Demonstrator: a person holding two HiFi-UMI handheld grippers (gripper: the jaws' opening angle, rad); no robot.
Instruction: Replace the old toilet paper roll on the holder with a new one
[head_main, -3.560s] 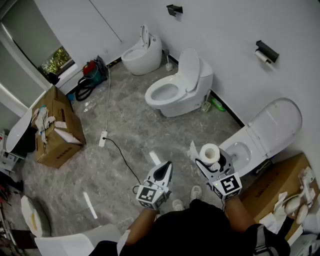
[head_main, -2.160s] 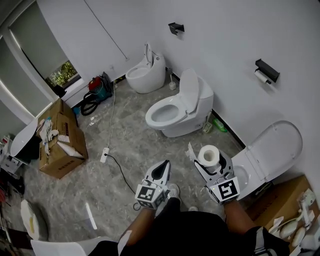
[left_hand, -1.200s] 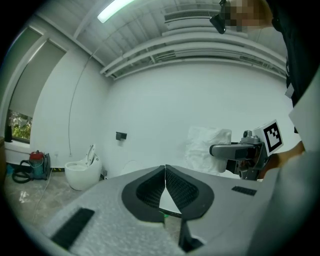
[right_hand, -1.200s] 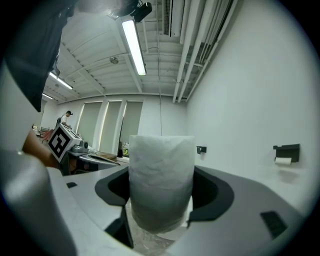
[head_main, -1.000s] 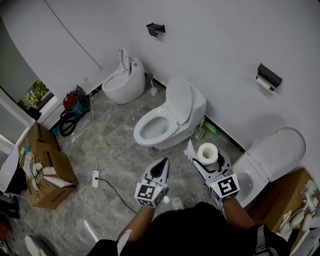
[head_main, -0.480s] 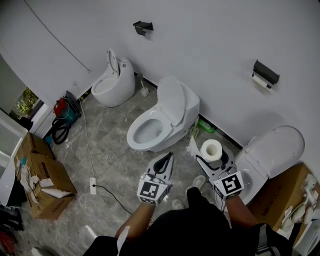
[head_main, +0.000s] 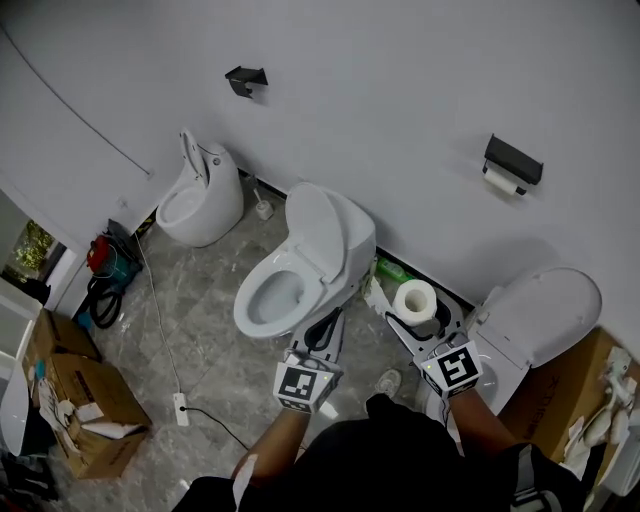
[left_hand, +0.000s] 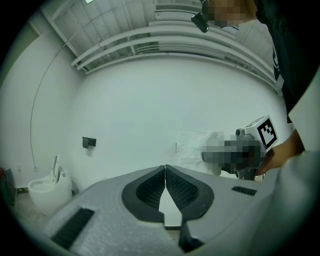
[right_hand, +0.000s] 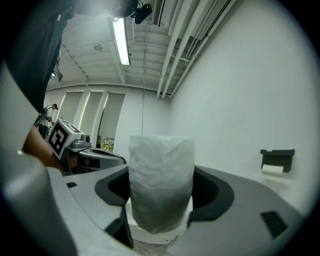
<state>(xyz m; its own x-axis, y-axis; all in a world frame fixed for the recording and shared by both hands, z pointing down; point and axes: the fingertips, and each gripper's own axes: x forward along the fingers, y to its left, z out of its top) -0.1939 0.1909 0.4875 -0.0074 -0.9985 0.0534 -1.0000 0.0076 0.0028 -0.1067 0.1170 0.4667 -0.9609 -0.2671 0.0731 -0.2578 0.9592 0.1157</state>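
Note:
A full white toilet paper roll stands upright between the jaws of my right gripper, which is shut on it. In the right gripper view the roll fills the gap of the right gripper. On the white wall ahead to the right hangs the black holder with the old, thin roll under it; the holder and old roll also show in the right gripper view. My left gripper is shut and empty, its pads meeting in the left gripper view.
A white toilet with raised lid stands below the left gripper, another open toilet at the right, a third far left. A second black wall bracket is up left. Cardboard boxes and a floor cable lie at the left.
Both grippers have moved toward the white wall with the toilets; the middle toilet now lies right under the left gripper. The roll stays gripped and the left jaws stay shut.

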